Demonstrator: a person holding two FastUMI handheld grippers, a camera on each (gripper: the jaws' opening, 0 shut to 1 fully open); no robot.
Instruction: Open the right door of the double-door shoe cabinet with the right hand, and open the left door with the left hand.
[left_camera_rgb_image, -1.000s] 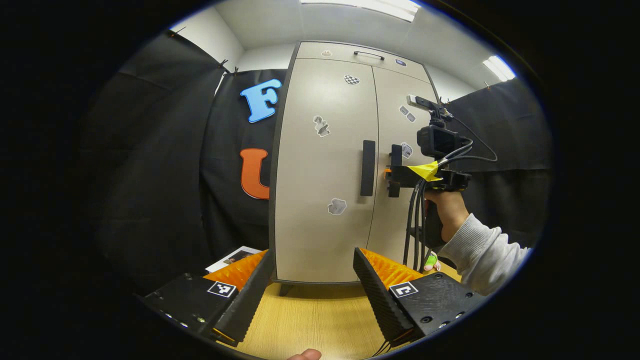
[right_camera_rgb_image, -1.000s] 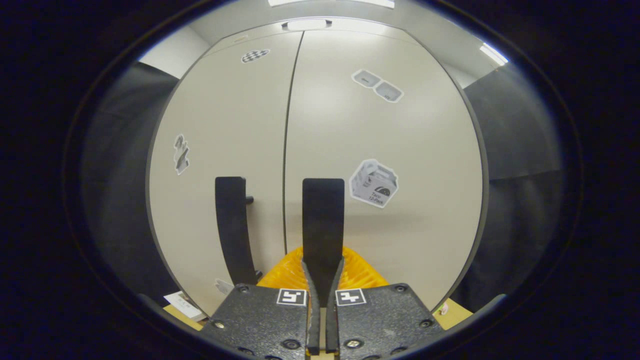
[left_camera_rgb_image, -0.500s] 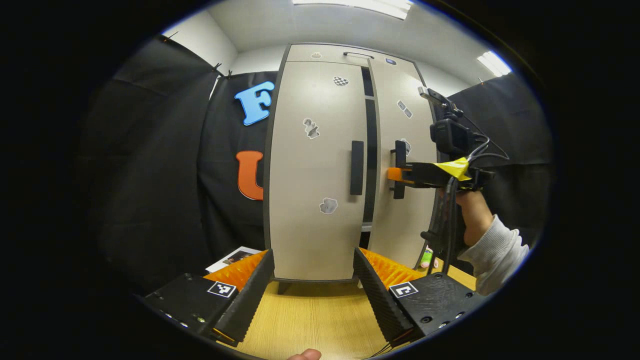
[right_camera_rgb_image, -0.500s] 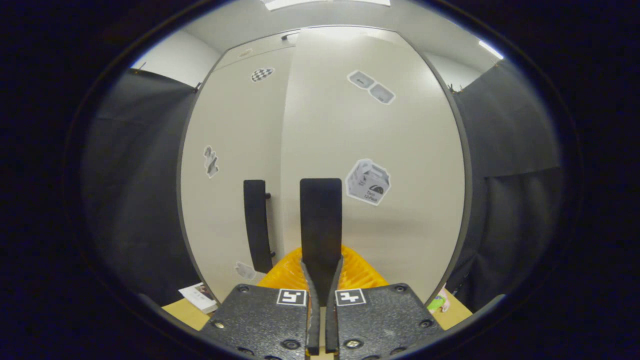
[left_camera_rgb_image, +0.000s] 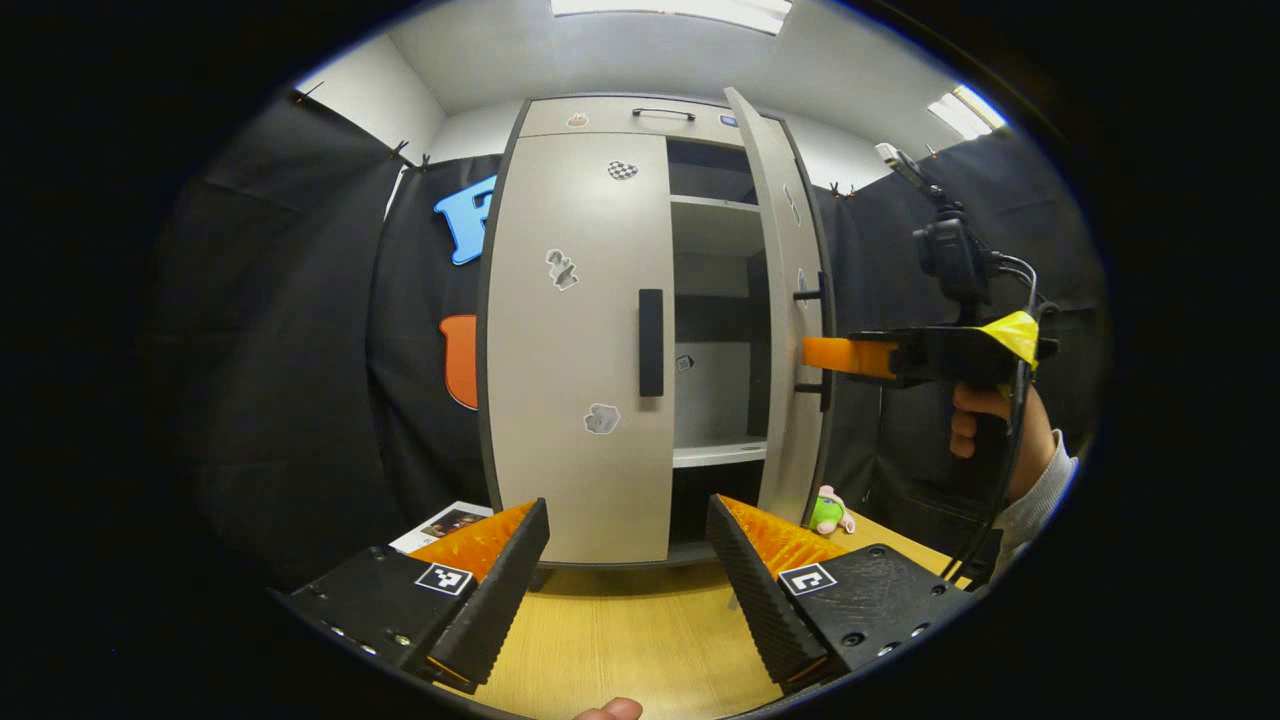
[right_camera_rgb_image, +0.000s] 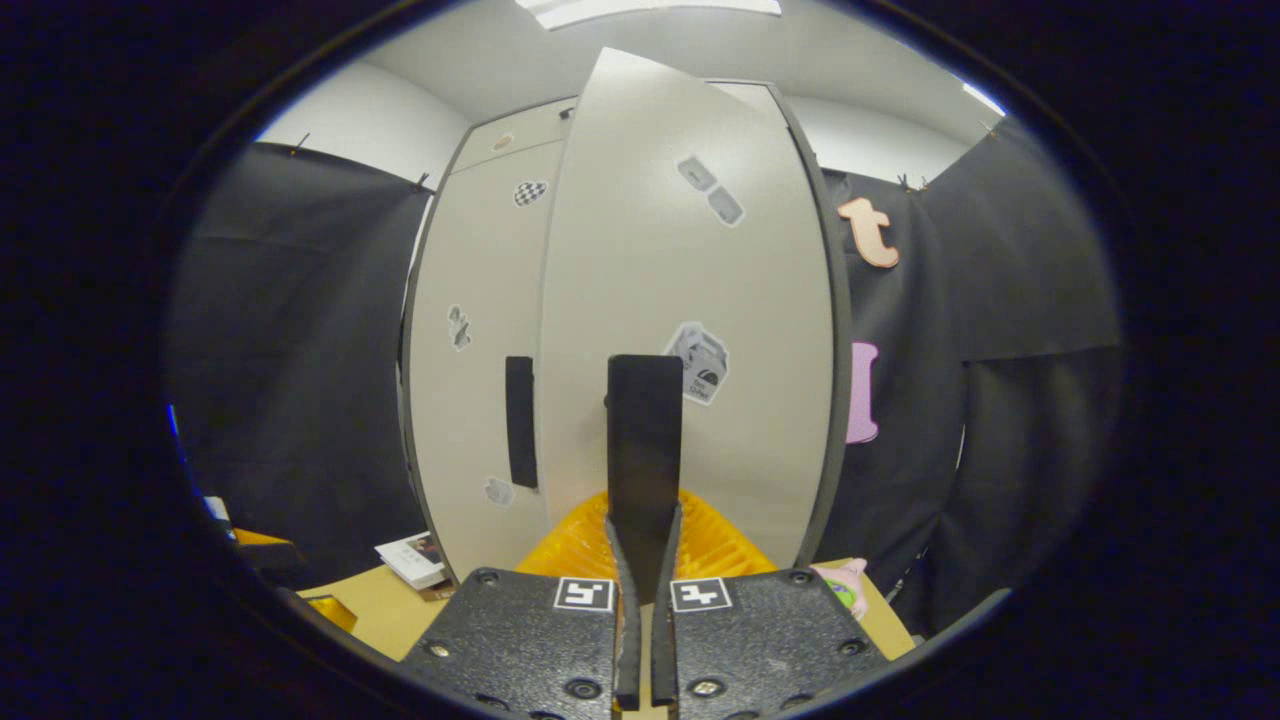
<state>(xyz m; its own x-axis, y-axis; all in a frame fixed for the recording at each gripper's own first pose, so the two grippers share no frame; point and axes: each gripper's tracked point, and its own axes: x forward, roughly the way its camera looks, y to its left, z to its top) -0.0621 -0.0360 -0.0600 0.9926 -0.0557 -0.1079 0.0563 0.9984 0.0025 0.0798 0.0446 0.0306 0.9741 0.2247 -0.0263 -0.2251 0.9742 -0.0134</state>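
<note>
The shoe cabinet stands on the table ahead. Its left door (left_camera_rgb_image: 575, 340) is closed, and the dark vertical handle (left_camera_rgb_image: 651, 343) sits at its inner edge. The right door (left_camera_rgb_image: 790, 330) stands swung out, baring the shelves (left_camera_rgb_image: 718, 452). In the left gripper view my left gripper (left_camera_rgb_image: 628, 545) is open and empty, low in front of the cabinet's base. My right gripper (left_camera_rgb_image: 830, 357), held by a hand (left_camera_rgb_image: 985, 430), is at the right door's handle (left_camera_rgb_image: 824, 340). In the right gripper view the right gripper (right_camera_rgb_image: 645, 525) is shut on that handle (right_camera_rgb_image: 645, 430), with the right door (right_camera_rgb_image: 700, 260) close behind it.
The cabinet stands on a wooden table (left_camera_rgb_image: 620, 640). A green plush toy (left_camera_rgb_image: 828, 512) lies by the cabinet's right foot. A printed card (left_camera_rgb_image: 445, 522) lies at its left. A top drawer with a bar handle (left_camera_rgb_image: 663, 113) sits above the doors.
The right door went from closed to wide open, pulled outward by my right gripper on its handle. The shelves inside came into sight. My left gripper stayed open and low.
</note>
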